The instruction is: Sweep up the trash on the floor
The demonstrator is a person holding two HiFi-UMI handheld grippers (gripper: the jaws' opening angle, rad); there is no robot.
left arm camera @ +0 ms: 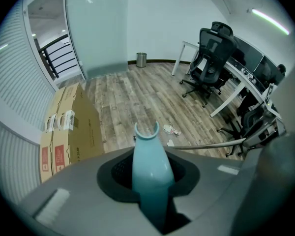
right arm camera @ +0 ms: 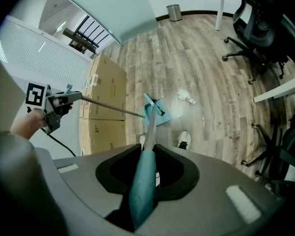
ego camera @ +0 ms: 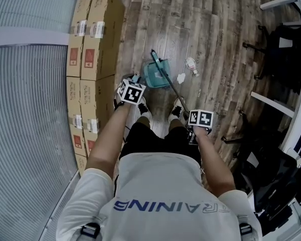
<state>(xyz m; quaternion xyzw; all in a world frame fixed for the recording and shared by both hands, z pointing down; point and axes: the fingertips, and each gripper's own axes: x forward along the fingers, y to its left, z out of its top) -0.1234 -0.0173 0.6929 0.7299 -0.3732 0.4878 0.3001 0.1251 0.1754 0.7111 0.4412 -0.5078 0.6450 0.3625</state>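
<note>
A teal dustpan [ego camera: 156,75] sits on the wood floor just ahead of my feet. My left gripper [ego camera: 136,80] is shut on the teal grip [left arm camera: 152,161] of the dustpan's long handle; its thin metal rod [right arm camera: 108,109] runs down to the pan [right arm camera: 163,116]. My right gripper [ego camera: 189,120] is shut on the teal grip [right arm camera: 143,178] of the broom handle, whose shaft [ego camera: 170,87] slants down to the broom head [ego camera: 155,54] at the pan. A crumpled white paper [ego camera: 181,77] and a small wrapper [ego camera: 192,66] lie on the floor right of the pan.
Stacked cardboard boxes [ego camera: 93,49] line the wall at the left, close beside the dustpan. Black office chairs [ego camera: 283,49] and white desks [ego camera: 271,104] stand at the right. A metal waste bin [right arm camera: 173,11] is by the far wall. My shoes [ego camera: 143,107] are behind the pan.
</note>
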